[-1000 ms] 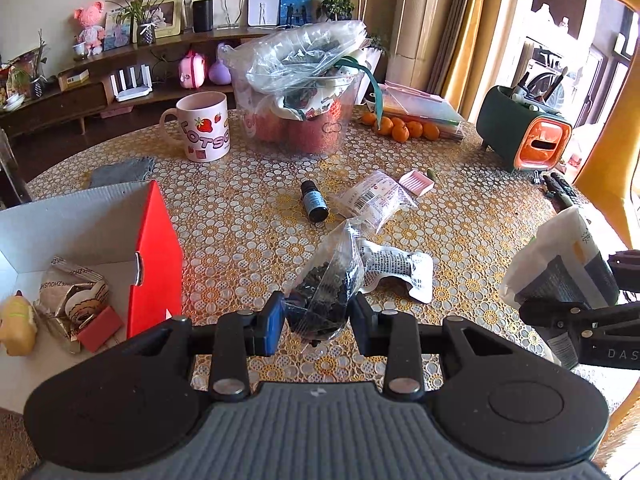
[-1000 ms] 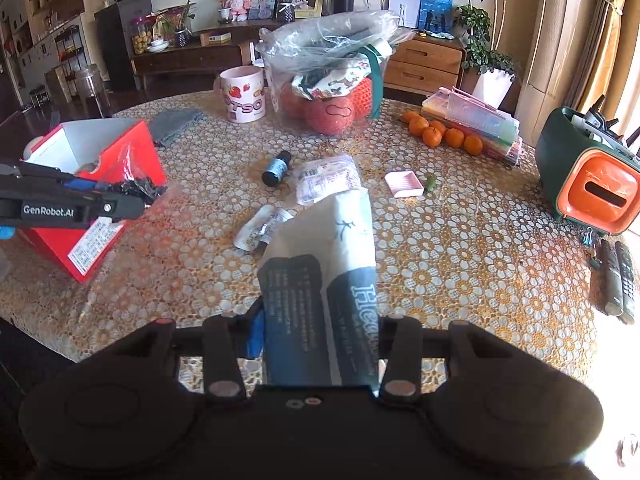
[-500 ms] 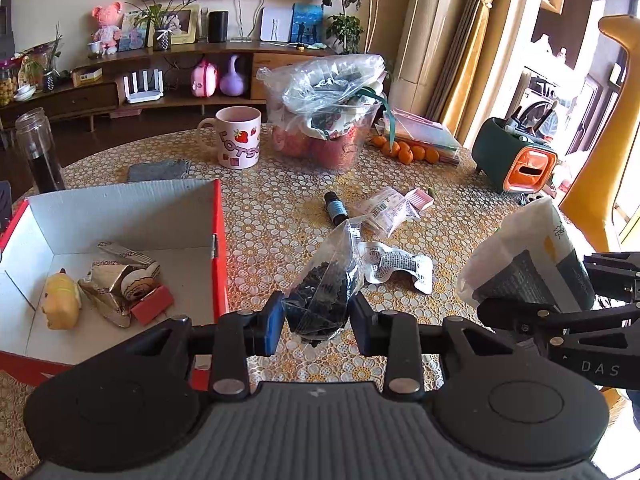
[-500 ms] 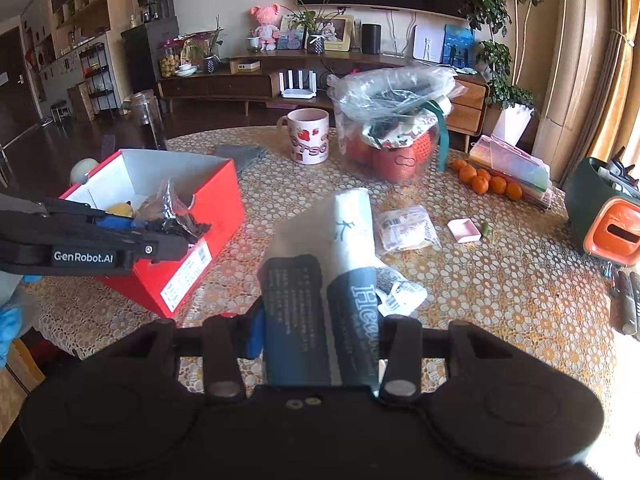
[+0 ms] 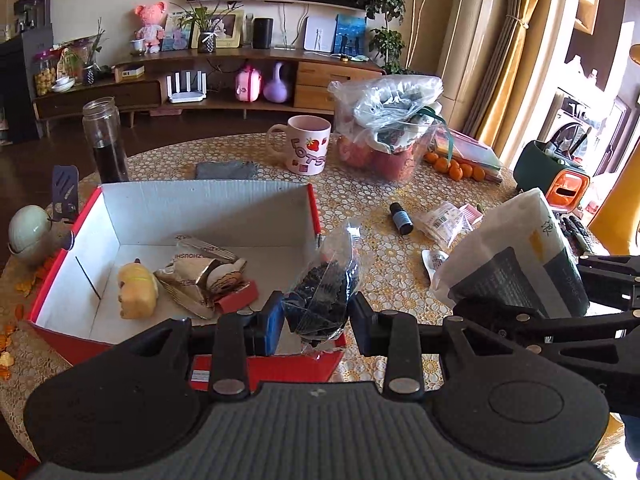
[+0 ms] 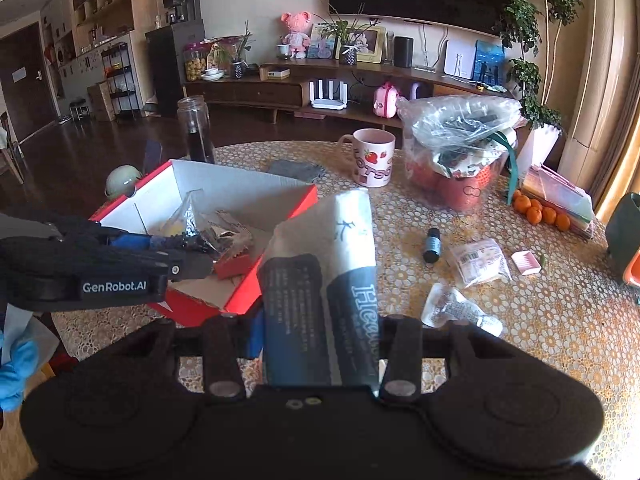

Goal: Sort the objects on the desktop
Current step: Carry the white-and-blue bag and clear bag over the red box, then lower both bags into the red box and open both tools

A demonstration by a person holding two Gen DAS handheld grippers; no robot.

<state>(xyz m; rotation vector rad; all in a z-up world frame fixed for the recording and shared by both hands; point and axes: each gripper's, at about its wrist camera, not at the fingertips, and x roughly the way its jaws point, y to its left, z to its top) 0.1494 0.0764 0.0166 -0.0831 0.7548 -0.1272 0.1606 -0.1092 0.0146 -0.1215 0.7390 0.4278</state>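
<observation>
The left gripper (image 5: 316, 322) squeezes a small clear bag of dark bits (image 5: 326, 292), and the bag hangs over the near corner of the red box (image 5: 56, 256). The right gripper (image 6: 320, 344) is clamped on a bigger white and dark packet (image 6: 320, 280), which sits just beside the box, over the table (image 6: 540, 320) — not over the box yet.

The box already has a yellow toy (image 5: 136, 290), some wrappers (image 5: 200, 276) and a small red block (image 5: 236, 302) in it.

To do this step well, I think the small bag should go a bit farther in, over the bare white floor of the box, before the fingers let go. If it drops at the corner it could catch on the red wall and slide out. Go low, then let go — a light bag can flutter.

The big packet should wait its turn, so the two grippers do not bump. A dark little bottle (image 5: 401, 218) and other packets (image 5: 442, 224) lie on the table, not sorted yet.
</observation>
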